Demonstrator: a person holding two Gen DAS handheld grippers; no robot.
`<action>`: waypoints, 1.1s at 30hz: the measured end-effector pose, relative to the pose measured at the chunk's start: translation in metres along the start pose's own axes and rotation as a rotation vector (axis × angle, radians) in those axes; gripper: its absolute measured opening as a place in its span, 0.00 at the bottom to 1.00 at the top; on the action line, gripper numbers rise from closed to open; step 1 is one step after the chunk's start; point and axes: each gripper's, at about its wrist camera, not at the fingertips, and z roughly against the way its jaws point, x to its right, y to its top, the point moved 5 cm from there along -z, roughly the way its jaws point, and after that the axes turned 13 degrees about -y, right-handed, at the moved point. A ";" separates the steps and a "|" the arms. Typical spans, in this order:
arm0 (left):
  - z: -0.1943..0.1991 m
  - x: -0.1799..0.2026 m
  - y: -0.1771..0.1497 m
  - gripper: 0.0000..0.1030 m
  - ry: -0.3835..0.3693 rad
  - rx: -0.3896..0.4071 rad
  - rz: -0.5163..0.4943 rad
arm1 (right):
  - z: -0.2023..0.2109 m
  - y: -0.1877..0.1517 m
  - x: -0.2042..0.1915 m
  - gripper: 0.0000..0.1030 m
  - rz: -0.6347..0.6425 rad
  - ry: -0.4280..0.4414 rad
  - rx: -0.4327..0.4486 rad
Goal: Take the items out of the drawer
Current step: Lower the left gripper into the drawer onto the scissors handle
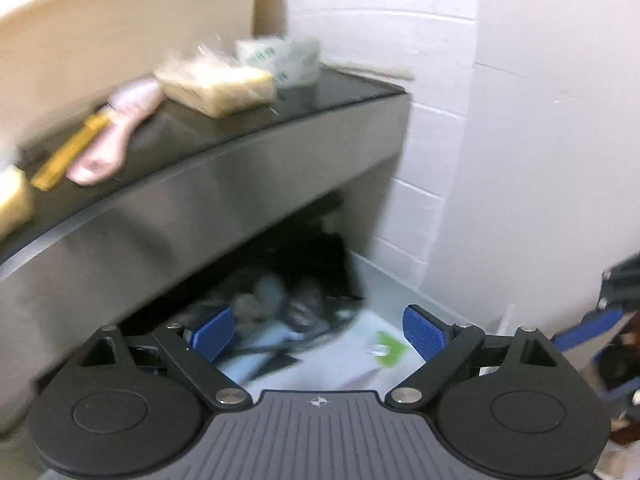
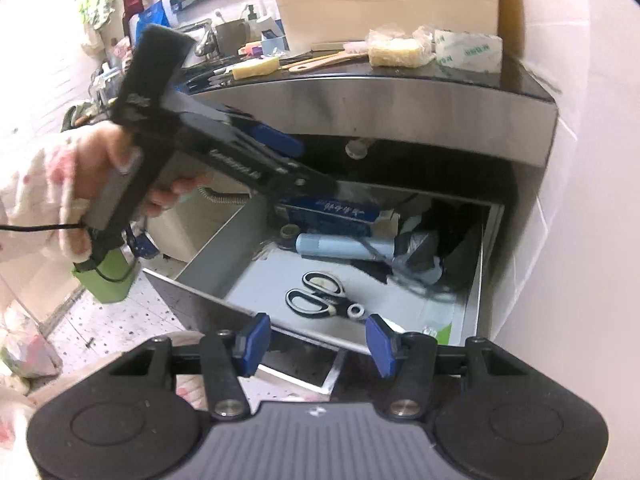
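While the drawer stands pulled out beneath the dark countertop, both grippers are above it with nothing held. The left gripper points down into the drawer's back half, its blue pads wide apart over a jumble of dark bags and a pale blue roll. The right gripper hangs over the drawer's front edge, fingers likewise apart, just short of the black-handled scissors lying on the drawer floor near the front. A blue box sits against the back wall; a green-and-white packet lies in the front right corner.

The left view is smeared, so that arm is probably moving fast; in the tight gap under the steel front panel a finger could clip the panel or snag a loose bag and drag several things at once. The scissors lie flat on smooth metal, so a pinch may skid them away. On the countertop's edge, the sponge and tape roll could be knocked off by a raised gripper.
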 end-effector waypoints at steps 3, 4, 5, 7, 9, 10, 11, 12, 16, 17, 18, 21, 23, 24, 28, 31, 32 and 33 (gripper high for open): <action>-0.014 -0.002 -0.004 0.89 -0.008 -0.025 0.011 | 0.008 -0.008 0.005 0.51 -0.051 0.010 0.018; -0.020 -0.001 -0.005 0.89 0.006 -0.057 -0.009 | 0.010 -0.010 0.006 0.51 -0.068 0.016 0.027; -0.026 -0.001 -0.006 0.89 0.019 -0.089 -0.029 | 0.012 -0.012 0.007 0.51 -0.076 0.019 0.035; -0.037 0.001 -0.010 0.88 0.000 -0.146 -0.063 | 0.015 -0.016 0.009 0.51 -0.088 0.027 0.047; -0.048 0.004 -0.016 0.83 -0.030 -0.205 -0.112 | 0.015 -0.021 0.009 0.51 -0.088 0.031 0.046; -0.055 0.006 -0.020 0.81 -0.038 -0.242 -0.162 | 0.015 -0.023 0.010 0.51 -0.088 0.028 0.046; -0.061 0.008 -0.024 0.81 -0.043 -0.280 -0.210 | 0.015 -0.025 0.010 0.51 -0.089 0.027 0.046; -0.067 0.008 -0.030 0.81 -0.044 -0.320 -0.258 | 0.015 -0.027 0.010 0.51 -0.093 0.030 0.046; -0.093 0.002 -0.054 0.71 -0.074 -0.486 -0.389 | 0.015 -0.034 0.009 0.51 -0.107 0.045 0.049; -0.098 -0.001 -0.059 0.69 -0.091 -0.514 -0.391 | 0.015 -0.035 0.008 0.51 -0.110 0.046 0.050; -0.102 -0.005 -0.064 0.67 -0.109 -0.543 -0.393 | 0.015 -0.037 0.008 0.51 -0.113 0.046 0.051; -0.118 -0.013 -0.078 0.66 -0.131 -0.622 -0.410 | 0.016 -0.039 0.007 0.51 -0.121 0.055 0.053; -0.128 -0.016 -0.086 0.65 -0.139 -0.669 -0.401 | 0.016 -0.040 0.006 0.51 -0.135 0.060 0.053; -0.132 -0.017 -0.088 0.65 -0.138 -0.682 -0.405 | 0.015 -0.040 0.006 0.51 -0.139 0.063 0.053; -0.146 -0.022 -0.097 0.65 -0.111 -0.717 -0.516 | 0.015 -0.040 0.005 0.51 -0.144 0.063 0.059; -0.160 -0.025 -0.104 0.57 -0.120 -0.768 -0.577 | 0.015 -0.039 0.006 0.51 -0.160 0.068 0.060; -0.164 -0.025 -0.105 0.56 -0.131 -0.779 -0.581 | 0.014 -0.039 0.006 0.51 -0.163 0.068 0.060; -0.166 -0.025 -0.105 0.56 -0.140 -0.784 -0.586 | 0.014 -0.040 0.006 0.51 -0.165 0.067 0.060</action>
